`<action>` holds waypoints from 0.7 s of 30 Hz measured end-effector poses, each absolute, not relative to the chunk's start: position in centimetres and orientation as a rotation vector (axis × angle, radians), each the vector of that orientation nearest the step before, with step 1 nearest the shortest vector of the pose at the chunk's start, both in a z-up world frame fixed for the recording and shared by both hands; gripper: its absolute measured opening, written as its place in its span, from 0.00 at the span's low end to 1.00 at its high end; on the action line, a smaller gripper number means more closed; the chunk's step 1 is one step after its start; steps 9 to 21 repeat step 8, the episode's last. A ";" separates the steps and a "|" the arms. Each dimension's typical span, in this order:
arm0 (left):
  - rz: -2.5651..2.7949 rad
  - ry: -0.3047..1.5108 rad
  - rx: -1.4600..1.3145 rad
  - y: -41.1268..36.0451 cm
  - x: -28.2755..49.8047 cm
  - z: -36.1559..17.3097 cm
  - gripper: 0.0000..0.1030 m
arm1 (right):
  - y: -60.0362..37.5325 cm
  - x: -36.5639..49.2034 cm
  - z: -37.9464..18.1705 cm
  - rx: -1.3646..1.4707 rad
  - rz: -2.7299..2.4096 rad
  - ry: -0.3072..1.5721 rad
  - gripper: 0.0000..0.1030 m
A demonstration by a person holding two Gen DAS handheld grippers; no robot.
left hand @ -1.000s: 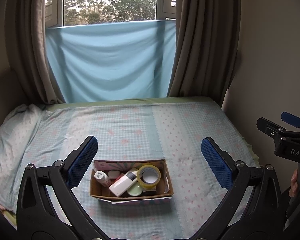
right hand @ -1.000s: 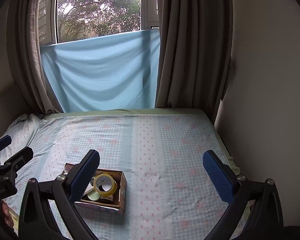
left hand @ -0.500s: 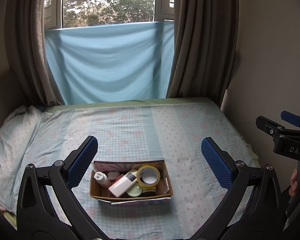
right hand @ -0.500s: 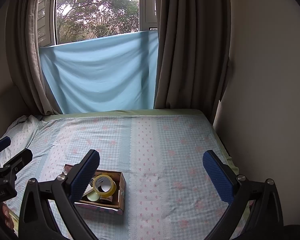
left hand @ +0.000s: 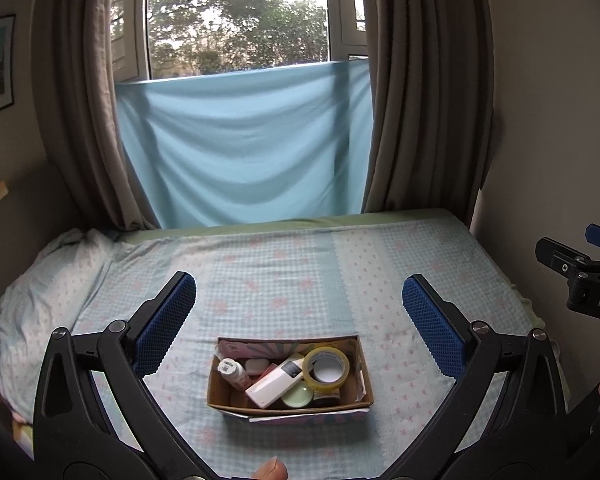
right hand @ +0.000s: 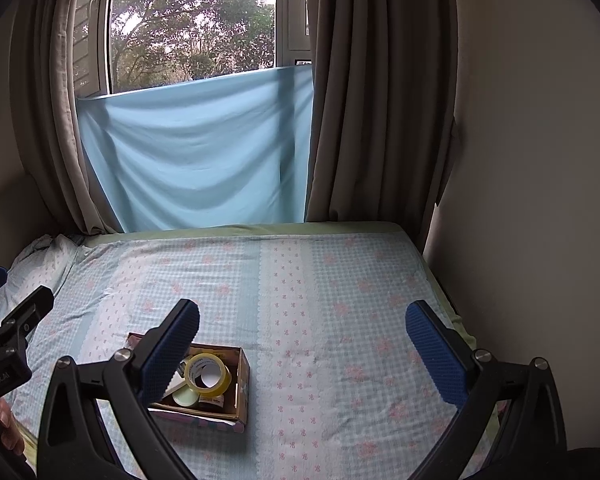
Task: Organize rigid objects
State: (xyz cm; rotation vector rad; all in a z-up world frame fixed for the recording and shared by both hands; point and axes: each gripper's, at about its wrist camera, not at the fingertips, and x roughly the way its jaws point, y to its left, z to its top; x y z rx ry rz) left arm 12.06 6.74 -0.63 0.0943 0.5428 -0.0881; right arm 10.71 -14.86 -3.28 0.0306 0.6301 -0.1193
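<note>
A small cardboard box (left hand: pixel 362 376) sits on the bed near its front edge. Inside lie a yellow tape roll (left hand: pixel 326 367), a white rectangular device (left hand: pixel 274 380), a small white bottle (left hand: pixel 233 372), a pale green round lid (left hand: pixel 297 395) and a small white case (left hand: pixel 255 367). My left gripper (left hand: pixel 299 308) hangs open above and just behind the box, empty. My right gripper (right hand: pixel 302 336) is open too, empty, to the right of the box (right hand: pixel 242 384); its left finger (right hand: pixel 172 344) hides part of the box. The tape roll (right hand: pixel 207 374) shows there.
The bed (left hand: pixel 292 272) has a blue checked sheet with pink flowers. A pillow (left hand: pixel 48 276) lies at the left. Brown curtains and a blue cloth (left hand: pixel 244 148) cover the window behind. A wall (right hand: pixel 532 200) borders the bed's right side. A hand (right hand: pixel 4 428) grips the left tool.
Both grippers have risen and tipped slightly upward, so more window shows. The box sits a little lower in both views. Nothing was picked up or let go.
</note>
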 end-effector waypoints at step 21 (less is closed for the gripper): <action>-0.132 0.543 0.050 7.2 12.1 -0.9 1.00 | -14.9 10.9 -3.4 0.033 -0.124 0.633 1.00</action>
